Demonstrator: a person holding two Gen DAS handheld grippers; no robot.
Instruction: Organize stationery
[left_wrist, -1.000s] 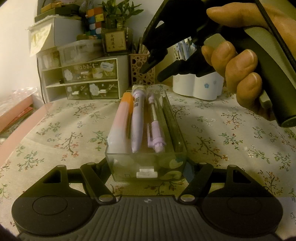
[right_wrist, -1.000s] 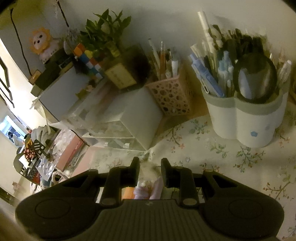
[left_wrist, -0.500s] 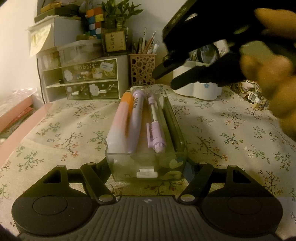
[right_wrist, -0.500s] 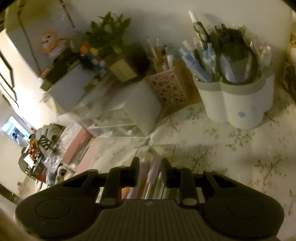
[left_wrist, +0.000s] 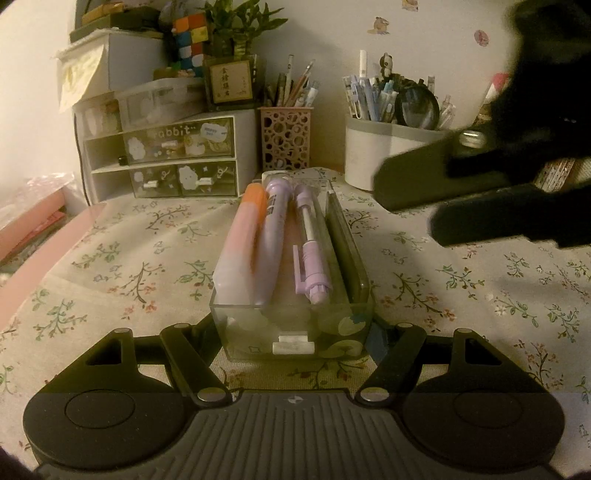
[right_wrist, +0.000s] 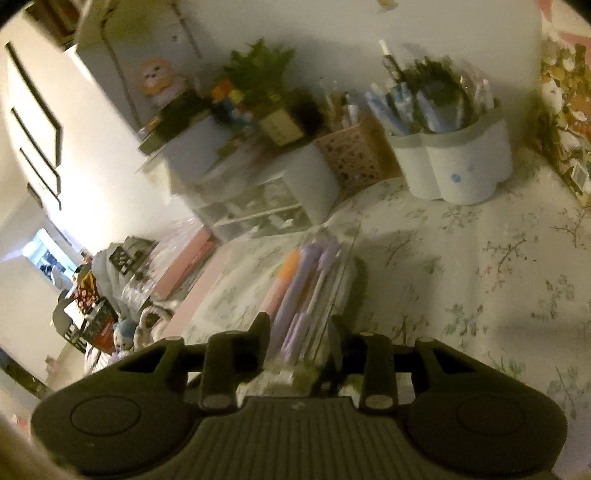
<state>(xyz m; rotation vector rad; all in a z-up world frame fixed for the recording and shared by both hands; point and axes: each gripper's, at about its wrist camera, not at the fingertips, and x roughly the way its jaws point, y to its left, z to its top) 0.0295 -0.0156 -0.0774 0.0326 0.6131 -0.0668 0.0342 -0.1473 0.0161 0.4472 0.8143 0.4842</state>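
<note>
A clear plastic drawer box (left_wrist: 295, 325) lies on the flowered tablecloth, holding an orange-pink highlighter (left_wrist: 242, 243), a lilac marker (left_wrist: 273, 236), a lilac pen (left_wrist: 310, 258) and a dark pen (left_wrist: 341, 243). My left gripper (left_wrist: 295, 332) is shut on the box's near end, a finger on each side. My right gripper (right_wrist: 297, 332) is empty, its fingers a little apart, in the air above the box (right_wrist: 317, 280); it shows blurred at the right of the left wrist view (left_wrist: 480, 199).
At the back stand a white drawer unit (left_wrist: 166, 158), a pink lattice pen cup (left_wrist: 286, 136) and a white pen holder (left_wrist: 384, 147) full of pens. A pink box (left_wrist: 33, 221) lies at the left. Bare tablecloth lies on both sides of the box.
My right gripper has pulled back to the right and toward me, away from the pen holder, and its fingers have spread a little. The left gripper and box have not moved.
</note>
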